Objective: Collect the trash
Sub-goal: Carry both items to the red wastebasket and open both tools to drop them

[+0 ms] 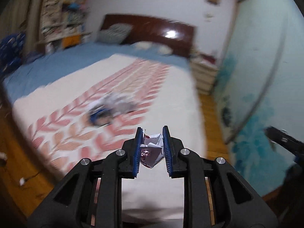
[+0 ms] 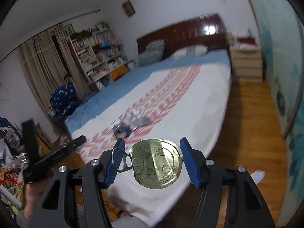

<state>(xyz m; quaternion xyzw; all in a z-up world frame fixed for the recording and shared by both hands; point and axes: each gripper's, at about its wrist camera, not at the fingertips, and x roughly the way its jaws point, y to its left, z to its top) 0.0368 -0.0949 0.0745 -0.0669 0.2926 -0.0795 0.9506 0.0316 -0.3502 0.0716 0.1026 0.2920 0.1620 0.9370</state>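
Observation:
My left gripper (image 1: 152,133) is shut on a crumpled white and maroon foil wrapper (image 1: 152,150), held in the air above the bed (image 1: 117,76). My right gripper (image 2: 152,140) is shut on a gold can lid (image 2: 159,165). The lid's pull ring (image 2: 121,161) lies across the left blue pad. More crumpled trash (image 2: 131,123), white, grey and blue, lies blurred on the pink-patterned blanket ahead of both grippers. The same trash (image 1: 112,108) shows in the left wrist view. Both pictures are smeared by motion.
The bed fills the middle, with a dark headboard (image 2: 190,34) and pillows at its far end. Wooden floor (image 2: 247,123) runs along its right side to a pale drawer unit (image 2: 247,64). A bookshelf (image 2: 95,47) and curtains stand far left. Wrappers and foil (image 2: 11,167) are heaped at the near left.

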